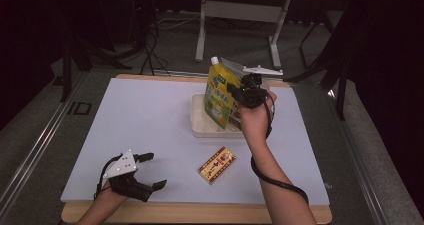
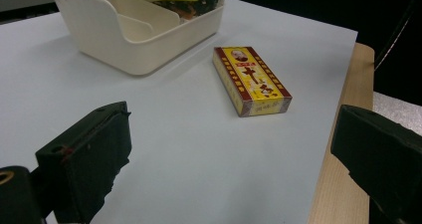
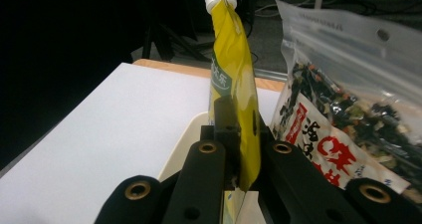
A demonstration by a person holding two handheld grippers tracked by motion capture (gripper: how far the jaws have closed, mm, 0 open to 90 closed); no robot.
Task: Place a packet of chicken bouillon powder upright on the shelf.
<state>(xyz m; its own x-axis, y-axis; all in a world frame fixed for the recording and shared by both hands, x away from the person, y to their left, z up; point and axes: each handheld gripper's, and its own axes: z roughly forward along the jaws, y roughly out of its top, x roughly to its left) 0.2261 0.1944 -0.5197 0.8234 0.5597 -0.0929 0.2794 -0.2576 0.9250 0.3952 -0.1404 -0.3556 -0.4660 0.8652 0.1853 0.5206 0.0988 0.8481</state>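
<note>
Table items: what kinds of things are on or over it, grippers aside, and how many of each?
Spouted yellow-green pouch, held upright over the bin: 1
Clear bag of dried mix, standing in the bin: 1
White plastic bin: 1
Red and yellow box, flat on the table: 1
Total: 4

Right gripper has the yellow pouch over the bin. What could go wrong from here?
1. The right gripper pinches the yellow pouch only at one thin edge, so the pouch may swing or slip as it moves.
2. The clear snack bag stands right beside the pouch in the white bin; the two could snag or drag each other.
3. The left gripper sits open near the table's front edge, away from the bin, so nothing steadies the bin if it shifts.
</note>
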